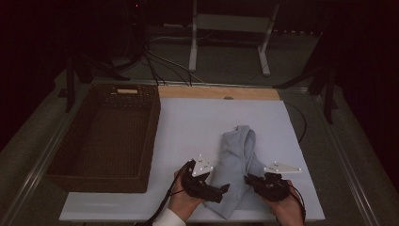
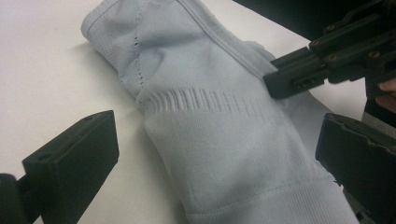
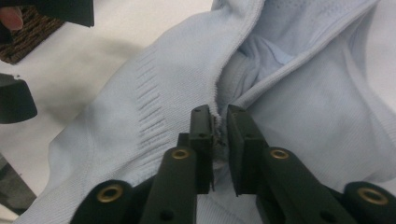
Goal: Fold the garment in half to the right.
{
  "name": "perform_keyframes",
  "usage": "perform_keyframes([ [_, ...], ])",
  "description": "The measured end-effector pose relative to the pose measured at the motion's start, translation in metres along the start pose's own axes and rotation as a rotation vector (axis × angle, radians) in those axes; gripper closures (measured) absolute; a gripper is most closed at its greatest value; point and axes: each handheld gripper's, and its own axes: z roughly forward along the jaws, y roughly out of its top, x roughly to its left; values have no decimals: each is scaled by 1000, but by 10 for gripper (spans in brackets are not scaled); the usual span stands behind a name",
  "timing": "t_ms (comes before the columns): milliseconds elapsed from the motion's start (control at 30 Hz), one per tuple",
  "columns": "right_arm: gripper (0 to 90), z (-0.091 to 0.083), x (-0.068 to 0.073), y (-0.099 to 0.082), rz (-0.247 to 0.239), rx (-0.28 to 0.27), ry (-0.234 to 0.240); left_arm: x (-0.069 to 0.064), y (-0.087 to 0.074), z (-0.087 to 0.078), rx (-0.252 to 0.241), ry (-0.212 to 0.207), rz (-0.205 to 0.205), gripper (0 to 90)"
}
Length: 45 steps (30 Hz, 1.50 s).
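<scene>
One pale blue garment (image 1: 236, 162) lies crumpled on the white sheet (image 1: 197, 122) that covers the table, in its near right part, with the lower end reaching almost to the sheet's near edge. One dark woven basket (image 1: 108, 136) stands at the left, its right wall along the sheet's left part, well apart from the garment. Two grippers work the cloth, one in each hand.

The left gripper (image 2: 210, 154) sits at the garment's left side with its jaws spread wide, one on either side of the cloth and pressing on nothing; in the left gripper view the ribbed band lies between them. The right gripper (image 3: 219, 130) is at the garment's right side, and its jaws are pinched together on a seamed edge of the garment, a thin fold of fabric caught between the pads.

Bare sheet lies open between basket and garment, and a wide stretch beyond the garment toward the far wooden strip (image 1: 219, 92). To the right only a narrow band of sheet remains before its edge
</scene>
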Motion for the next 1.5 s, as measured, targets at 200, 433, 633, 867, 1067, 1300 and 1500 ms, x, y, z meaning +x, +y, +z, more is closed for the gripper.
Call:
perform_keyframes([
  [200, 833, -7, -4, 9, -28, -52, -48, 1, -1, 1, 4, -8, -6, 6],
  [433, 834, -9, -8, 20, -91, -78, -129, -4, 1, 6, 10, -23, -6, 8],
  [633, 834, -9, -10, 31, -130, -97, -174, -6, 1, 9, 12, -34, -2, 14],
  [867, 834, -13, -11, 40, -148, -138, -193, -9, 0, 15, 27, -53, 0, 28],
  [1067, 833, -15, -7, 45, -173, -161, -188, -15, 1, 23, 20, -125, -14, 82],
  [1300, 833, -16, -12, 44, -167, -162, -199, -19, 5, 29, 39, -161, -14, 140],
  [1500, 832, -19, -19, 42, -153, -155, -222, -31, 2, 37, 82, -198, 27, 159],
])
